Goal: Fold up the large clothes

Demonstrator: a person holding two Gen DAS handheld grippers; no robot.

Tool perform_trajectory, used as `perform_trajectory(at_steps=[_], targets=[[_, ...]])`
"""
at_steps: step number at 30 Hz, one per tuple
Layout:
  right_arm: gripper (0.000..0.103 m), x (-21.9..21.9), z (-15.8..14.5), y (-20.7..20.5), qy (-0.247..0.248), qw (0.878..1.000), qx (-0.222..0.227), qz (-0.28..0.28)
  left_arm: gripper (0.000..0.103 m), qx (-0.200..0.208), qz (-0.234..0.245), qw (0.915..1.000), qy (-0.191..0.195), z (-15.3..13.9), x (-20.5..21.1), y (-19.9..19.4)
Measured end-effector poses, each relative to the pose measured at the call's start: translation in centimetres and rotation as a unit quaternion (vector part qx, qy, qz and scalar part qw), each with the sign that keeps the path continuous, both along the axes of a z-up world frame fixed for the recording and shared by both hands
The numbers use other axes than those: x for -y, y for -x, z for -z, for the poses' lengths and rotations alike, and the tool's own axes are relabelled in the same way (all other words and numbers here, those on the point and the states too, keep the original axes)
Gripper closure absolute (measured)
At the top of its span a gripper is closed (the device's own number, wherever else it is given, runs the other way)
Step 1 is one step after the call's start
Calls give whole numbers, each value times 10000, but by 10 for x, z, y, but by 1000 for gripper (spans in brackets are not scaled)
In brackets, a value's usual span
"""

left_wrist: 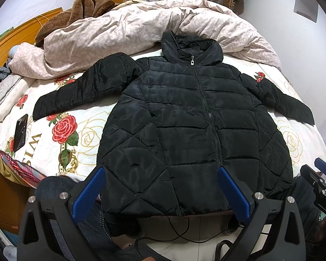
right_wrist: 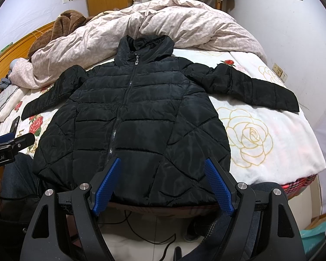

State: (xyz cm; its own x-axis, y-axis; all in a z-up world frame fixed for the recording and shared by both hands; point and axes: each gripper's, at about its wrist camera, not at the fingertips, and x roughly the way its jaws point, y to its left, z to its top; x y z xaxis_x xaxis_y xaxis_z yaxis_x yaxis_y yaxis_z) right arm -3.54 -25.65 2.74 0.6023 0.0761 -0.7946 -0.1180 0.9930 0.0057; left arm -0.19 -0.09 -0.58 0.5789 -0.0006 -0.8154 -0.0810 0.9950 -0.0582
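Observation:
A black quilted hooded jacket (left_wrist: 184, 119) (right_wrist: 130, 117) lies flat and zipped on the rose-print bed cover, hood away from me, both sleeves spread out to the sides. My left gripper (left_wrist: 160, 174) hovers open over the jacket's lower hem, left of the zip, with nothing between its blue pads. My right gripper (right_wrist: 163, 163) is open too, above the hem on the right of the zip. The left sleeve (left_wrist: 82, 87) reaches toward a phone; the right sleeve (right_wrist: 254, 87) stretches to the bed's right edge. Each gripper shows at the other view's border (left_wrist: 321, 180) (right_wrist: 8, 148).
A pink crumpled duvet (left_wrist: 130, 26) is piled behind the hood, with a brown blanket (left_wrist: 80, 6) at the far left. A black phone (left_wrist: 20, 132) lies on the bed cover (right_wrist: 260, 152) left of the jacket. Cables hang below the hem. A person's jeans-clad legs are at the bed's near edge.

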Motion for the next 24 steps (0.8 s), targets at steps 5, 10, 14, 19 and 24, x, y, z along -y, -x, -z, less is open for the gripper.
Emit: perform_trajectory(at_steps=[5, 10, 14, 19, 24], targets=[[24, 0, 0, 0, -3, 10000, -7, 1, 0, -1, 1, 10000, -2, 1, 0, 0], [24, 0, 0, 0, 0, 10000, -6, 3, 0, -4, -2, 10000, 2, 1, 0, 0], [24, 0, 0, 0, -1, 10000, -8, 3, 0, -6, 0, 10000, 7, 1, 0, 0], [24, -1, 0, 0, 2, 10000, -7, 2, 0, -14, 1, 10000, 12, 1, 0, 0], [24, -1, 0, -1, 0, 10000, -14, 0, 0, -44, 1, 10000, 24, 8, 3, 3]])
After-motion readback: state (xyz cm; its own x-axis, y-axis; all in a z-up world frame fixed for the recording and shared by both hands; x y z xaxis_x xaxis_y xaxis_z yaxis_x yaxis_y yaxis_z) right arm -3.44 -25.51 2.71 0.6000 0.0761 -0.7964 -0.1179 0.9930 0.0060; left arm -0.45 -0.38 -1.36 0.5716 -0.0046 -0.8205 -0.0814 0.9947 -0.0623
